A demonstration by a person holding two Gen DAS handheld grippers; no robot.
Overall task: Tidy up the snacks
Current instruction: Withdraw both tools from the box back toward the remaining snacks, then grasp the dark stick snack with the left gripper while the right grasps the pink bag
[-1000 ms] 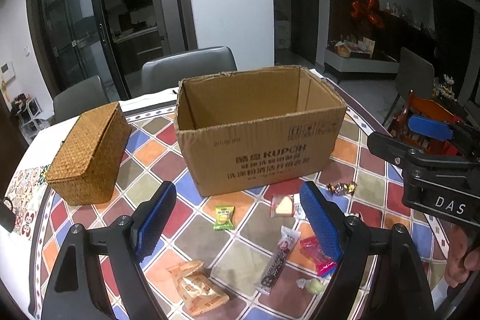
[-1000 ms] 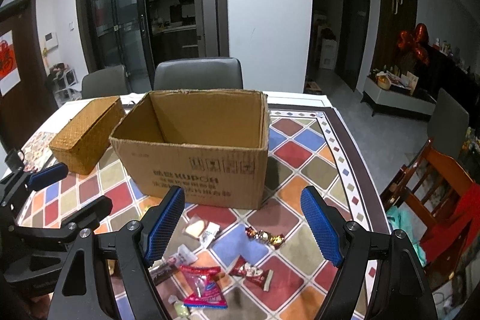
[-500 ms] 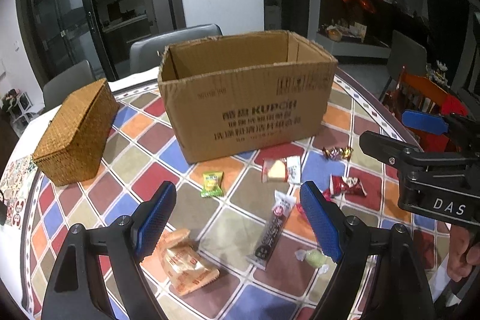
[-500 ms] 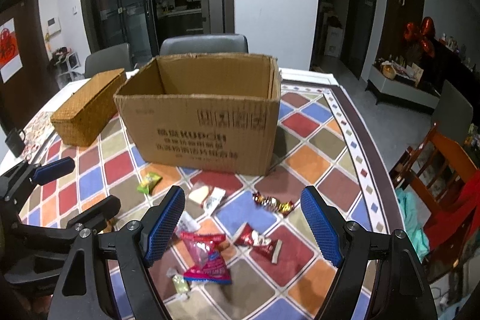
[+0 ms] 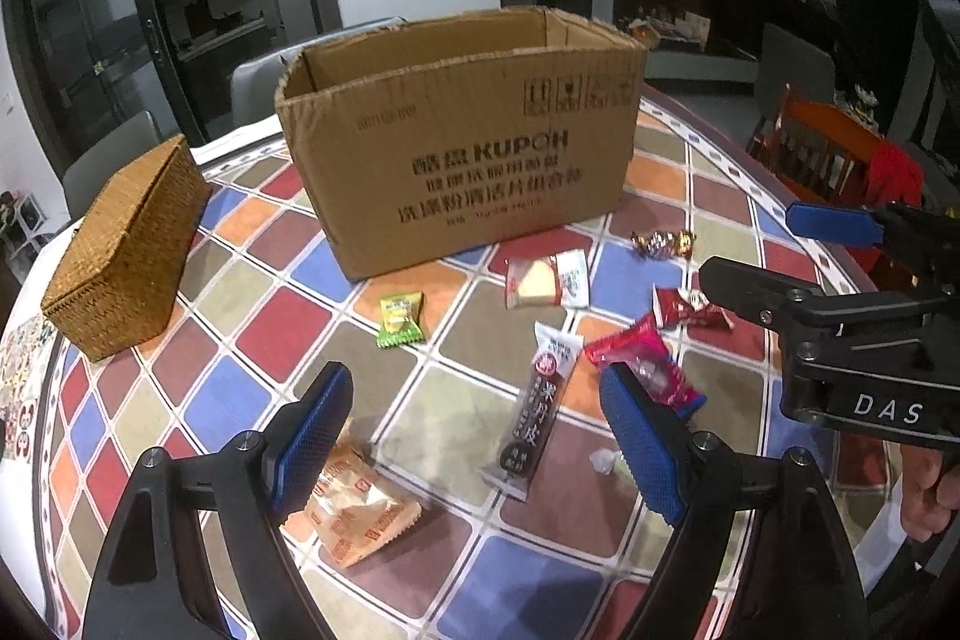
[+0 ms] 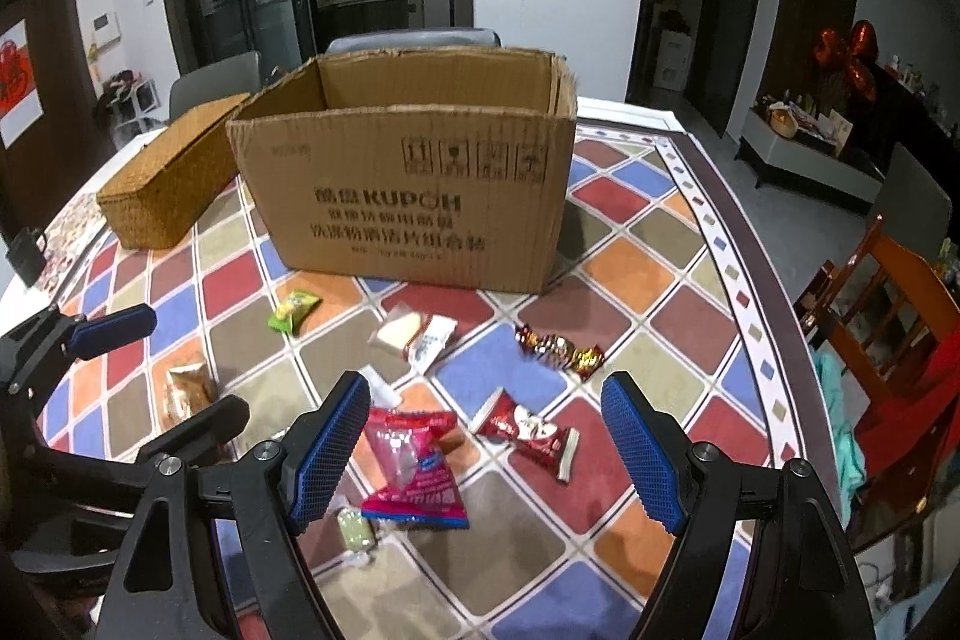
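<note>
An open cardboard box (image 5: 468, 148) (image 6: 408, 196) stands on the checkered table. Several wrapped snacks lie in front of it: a green candy (image 5: 399, 319) (image 6: 293, 310), a clear cake pack (image 5: 543, 280) (image 6: 417, 334), a long dark bar (image 5: 537, 412), an orange biscuit pack (image 5: 360, 508) (image 6: 187, 391), a pink bag (image 5: 648, 370) (image 6: 411, 466), a red wrapper (image 6: 528, 430) (image 5: 690, 307) and gold-red candies (image 6: 558, 346) (image 5: 663, 241). My left gripper (image 5: 474, 442) hovers open above the dark bar. Over the pink bag and red wrapper, my right gripper (image 6: 486, 454) is open and empty.
A closed wicker basket (image 5: 129, 250) (image 6: 171, 190) sits left of the box. Grey chairs (image 6: 414, 37) stand behind the table, a wooden chair (image 6: 888, 316) at its right edge. A small pale green candy (image 6: 354, 529) lies near the front. A black mug (image 6: 27, 250) stands far left.
Both grippers have sunk toward the table and tilted further down, so the snacks look larger and nearer. Their jaws kept the same width. Nothing on the table moved.
</note>
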